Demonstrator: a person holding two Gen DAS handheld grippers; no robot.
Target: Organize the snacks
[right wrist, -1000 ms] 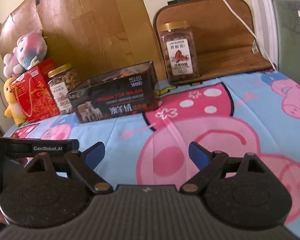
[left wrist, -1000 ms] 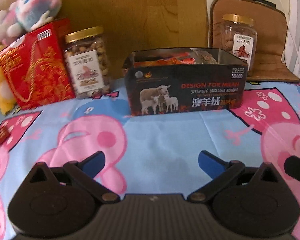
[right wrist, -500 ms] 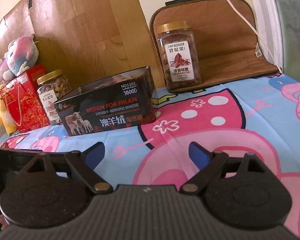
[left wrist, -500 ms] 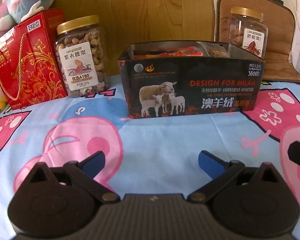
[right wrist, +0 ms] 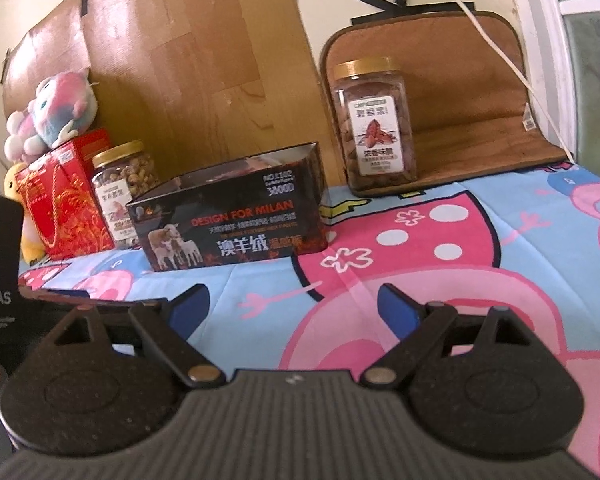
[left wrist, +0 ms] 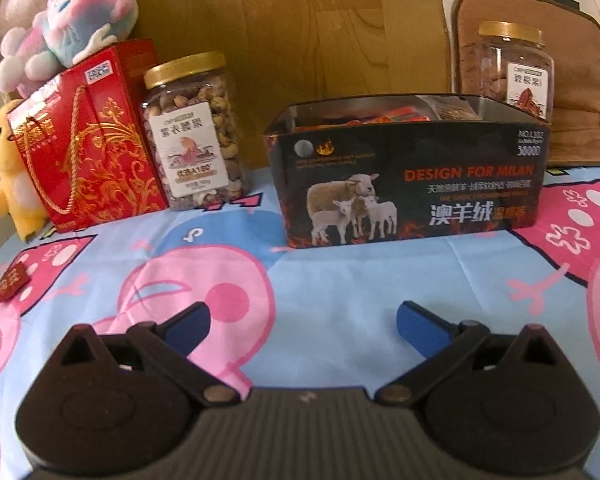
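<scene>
A black open-top box [left wrist: 412, 184] printed "DESIGN FOR MILAN" stands on the cartoon-print cloth and holds orange snack packets [left wrist: 384, 114]. It also shows in the right wrist view [right wrist: 236, 216]. A gold-lidded nut jar [left wrist: 194, 132] stands left of it, beside a red gift box [left wrist: 84, 140]. A second gold-lidded jar [right wrist: 374, 128] stands behind the box to the right. A small red packet [left wrist: 13, 286] lies at the far left. My left gripper [left wrist: 302, 320] is open and empty, short of the box. My right gripper [right wrist: 294, 304] is open and empty.
A pink plush [left wrist: 68, 20] sits on the red box and a yellow plush [left wrist: 8, 172] beside it. A wooden board [right wrist: 180, 80] and a brown pad [right wrist: 460, 92] lean at the back. A white cable [right wrist: 496, 40] hangs at right. The left gripper body [right wrist: 0, 260] shows at the right wrist view's left edge.
The left gripper has pulled back and turned left, so the box looks smaller and the plush toys show again. The right gripper has risen slightly. Both stay open.
</scene>
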